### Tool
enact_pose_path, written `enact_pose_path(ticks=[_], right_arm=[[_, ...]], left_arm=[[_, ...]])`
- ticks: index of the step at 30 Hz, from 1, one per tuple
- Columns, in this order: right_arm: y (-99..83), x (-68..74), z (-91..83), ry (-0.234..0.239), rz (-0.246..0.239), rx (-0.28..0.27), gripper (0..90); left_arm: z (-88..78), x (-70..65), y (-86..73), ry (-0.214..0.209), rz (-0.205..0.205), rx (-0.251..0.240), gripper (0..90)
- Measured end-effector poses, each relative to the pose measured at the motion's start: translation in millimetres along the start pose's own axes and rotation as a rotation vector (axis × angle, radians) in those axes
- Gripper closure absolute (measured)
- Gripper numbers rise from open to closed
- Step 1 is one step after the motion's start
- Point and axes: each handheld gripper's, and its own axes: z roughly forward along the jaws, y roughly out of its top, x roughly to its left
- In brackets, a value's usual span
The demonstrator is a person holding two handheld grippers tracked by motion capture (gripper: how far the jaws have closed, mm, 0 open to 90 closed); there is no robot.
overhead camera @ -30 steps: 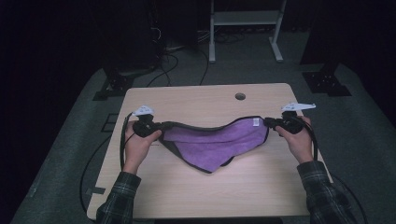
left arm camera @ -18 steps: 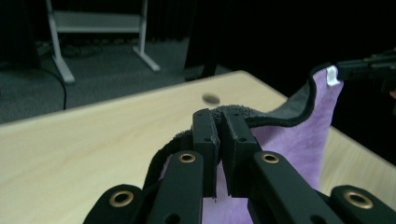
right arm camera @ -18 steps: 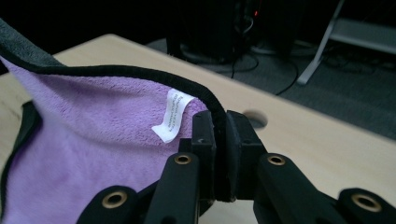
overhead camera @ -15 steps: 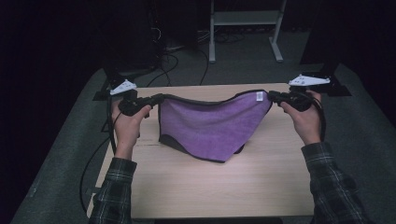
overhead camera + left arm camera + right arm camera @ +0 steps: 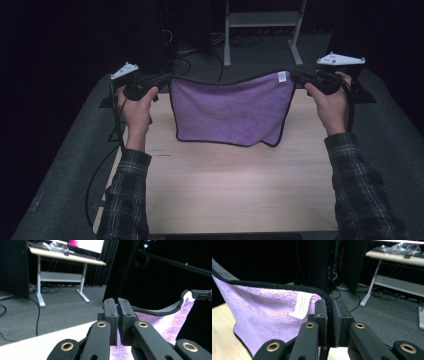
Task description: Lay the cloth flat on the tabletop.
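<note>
A purple towel (image 5: 230, 110) with a black hem hangs spread between the two grippers above the wooden table (image 5: 235, 185). My left gripper (image 5: 165, 78) is shut on the towel's upper left corner, my right gripper (image 5: 295, 76) on its upper right corner by the white label (image 5: 282, 76). In the left gripper view the jaws (image 5: 117, 312) are pressed together on the towel (image 5: 165, 322), whose hem runs off to the other gripper (image 5: 201, 293). In the right gripper view the jaws (image 5: 329, 315) clamp the black hem beside the white label (image 5: 301, 305), and the towel (image 5: 262, 312) hangs leftward.
Grey carpet (image 5: 65, 165) surrounds the table. A white-legged desk (image 5: 260, 22) stands behind it in the dark, with cables (image 5: 190, 50) on the floor. The towel's lower edge hangs close above the tabletop.
Both grippers rose and moved apart, lifting the towel off the table. It went from a sagging bunch to a flat, spread sheet.
</note>
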Motion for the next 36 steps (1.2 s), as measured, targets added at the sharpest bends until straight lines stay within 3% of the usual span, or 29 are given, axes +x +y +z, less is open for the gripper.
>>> enact_pose_path(ticks=[3,4,7,8,11,14,20,24,31,36], right_arm=[[10.1,-1.4,0.7,-0.012,-0.006,-0.03,81.7],[19.9,-0.1,-3.1,-0.017,-0.021,-0.075,81.7],[23.8,5.0,-9.7,-0.009,-0.049,-0.094,81.7],[21.1,6.3,-11.0,-0.005,-0.058,-0.094,81.7],[10.2,8.7,-11.2,0.011,-0.065,-0.075,81.6],[-17.6,12.2,-8.2,0.035,-0.058,-0.024,81.7],[-63.7,20.4,-8.5,0.079,-0.046,0.055,81.6],[-79.6,22.6,-11.8,0.095,-0.03,0.075,81.6],[-102.4,25.0,-19.9,0.115,-0.009,0.119,81.6],[-126.8,30.0,-23.5,0.14,0.01,0.151,81.6]], left_arm=[[-1.1,-0.9,8.6,0.005,0.011,-0.032,86.8],[-5.1,-3.5,14.2,-0.001,0.028,-0.064,86.8],[-9.6,-6.2,14.0,-0.004,0.047,-0.067,86.7],[-13.0,-7.1,6.8,-0.011,0.056,-0.051,86.8],[-15.4,-6.5,-6.0,-0.018,0.049,-0.025,86.7],[-20.1,-2.8,-30.6,-0.02,0.029,0.023,86.7],[-29.7,-3.0,-64.6,-0.045,0.009,0.104,86.7],[-37.1,-8.0,-79.0,-0.066,0.007,0.132,86.7],[-47.9,-11.7,-100.0,-0.066,-0.008,0.18,86.6],[-56.0,-14.8,-121.2,-0.062,-0.004,0.245,86.6]])
